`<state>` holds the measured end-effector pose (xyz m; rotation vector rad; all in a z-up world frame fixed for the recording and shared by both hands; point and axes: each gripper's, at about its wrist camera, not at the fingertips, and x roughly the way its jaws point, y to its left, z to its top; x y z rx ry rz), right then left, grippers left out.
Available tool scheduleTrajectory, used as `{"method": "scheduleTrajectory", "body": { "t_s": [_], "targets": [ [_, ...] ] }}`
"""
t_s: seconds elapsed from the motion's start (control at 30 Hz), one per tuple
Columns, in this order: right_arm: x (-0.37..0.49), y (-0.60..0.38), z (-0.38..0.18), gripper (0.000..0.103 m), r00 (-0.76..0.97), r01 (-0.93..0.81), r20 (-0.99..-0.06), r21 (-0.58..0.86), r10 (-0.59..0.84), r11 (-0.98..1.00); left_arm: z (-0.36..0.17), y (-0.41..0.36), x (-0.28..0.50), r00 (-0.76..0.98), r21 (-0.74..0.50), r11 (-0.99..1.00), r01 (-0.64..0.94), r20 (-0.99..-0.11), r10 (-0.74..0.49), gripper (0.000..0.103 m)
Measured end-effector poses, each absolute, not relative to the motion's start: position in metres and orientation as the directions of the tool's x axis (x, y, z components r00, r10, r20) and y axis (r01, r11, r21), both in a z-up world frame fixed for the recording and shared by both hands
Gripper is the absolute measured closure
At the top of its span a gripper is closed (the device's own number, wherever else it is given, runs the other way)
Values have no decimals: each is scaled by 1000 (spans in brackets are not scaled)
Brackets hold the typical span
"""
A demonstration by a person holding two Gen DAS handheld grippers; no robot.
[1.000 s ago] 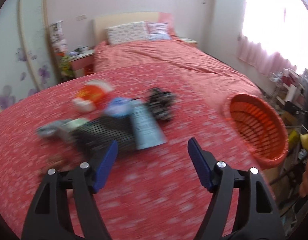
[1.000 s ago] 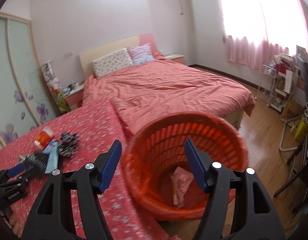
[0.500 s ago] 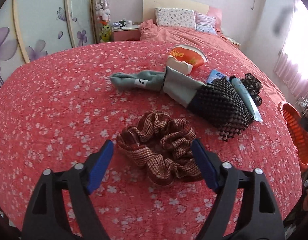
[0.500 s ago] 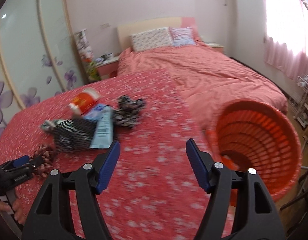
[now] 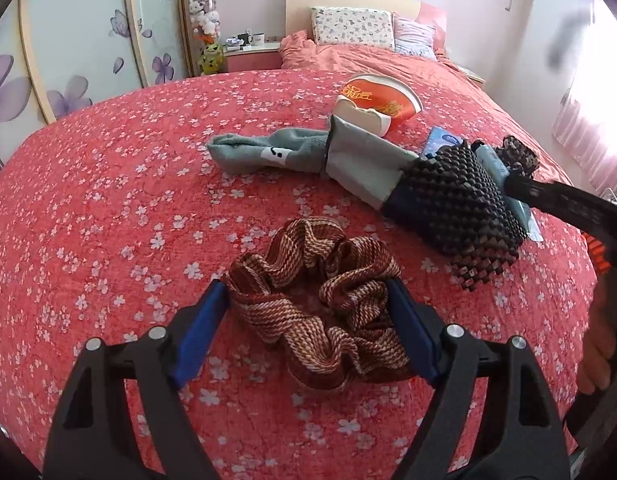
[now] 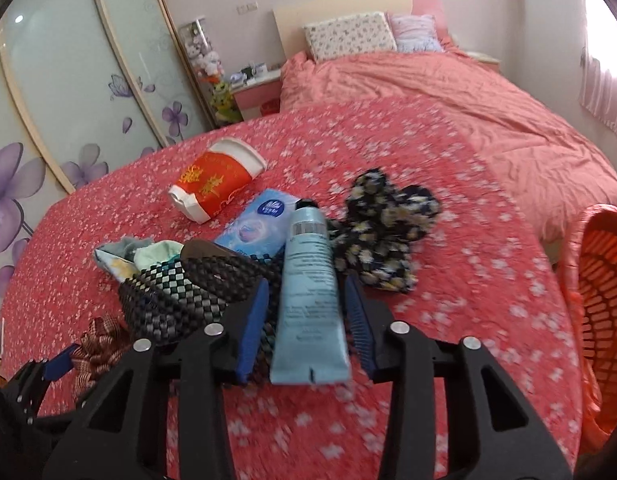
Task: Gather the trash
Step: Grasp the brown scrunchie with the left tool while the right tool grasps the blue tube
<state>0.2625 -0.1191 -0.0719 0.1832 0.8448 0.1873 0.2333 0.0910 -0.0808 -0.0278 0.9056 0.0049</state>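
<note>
A brown striped scrunchie (image 5: 308,320) lies on the red floral cover between the blue pads of my left gripper (image 5: 306,290). That gripper is open, its pads at the scrunchie's two sides without squeezing it. My right gripper (image 6: 306,280) straddles a pale blue tube (image 6: 308,300) that rests partly on a black woven pouch (image 6: 188,292). Its jaws are closing, with a gap still showing beside the tube. In the left wrist view one of the right gripper's fingers (image 5: 568,204) reaches in over the pouch (image 5: 448,208).
A red and white paper cup (image 6: 212,180), a blue tissue pack (image 6: 260,220), a dark floral scrunchie (image 6: 388,220) and a grey-green sock (image 5: 268,152) lie around the pouch. An orange basket (image 6: 600,280) stands at the right edge. The bed (image 6: 428,80) is behind.
The right gripper swung from over the orange basket to the pile, and its jaws narrowed around the tube. The left gripper moved down to the brown scrunchie.
</note>
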Motion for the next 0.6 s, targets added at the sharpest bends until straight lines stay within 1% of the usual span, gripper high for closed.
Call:
{"method": "scheduleTrajectory", "body": {
  "t_s": [0.17, 0.23, 0.3, 0.5, 0.6],
  "targets": [
    [269, -110, -77, 67, 642, -88, -736, 206, 214, 975, -85, 88, 229, 616, -14, 1000, -6, -788, -8, 22],
    [272, -109, -76, 71, 641, -95, -736, 204, 216, 974, -86, 87, 230, 613, -20, 1000, -13, -790, -7, 19],
    [269, -112, -74, 71, 643, -102, -734, 200, 218, 975, -85, 86, 228, 611, -25, 1000, -13, -792, -12, 19],
    [229, -131, -65, 71, 676, -116, -705, 183, 212, 976, -86, 85, 225, 613, -33, 999, -9, -790, -20, 19],
    [206, -146, -63, 71, 686, -104, -701, 170, 195, 980, -85, 86, 222, 619, -40, 999, -4, -785, -29, 17]
  ]
}}
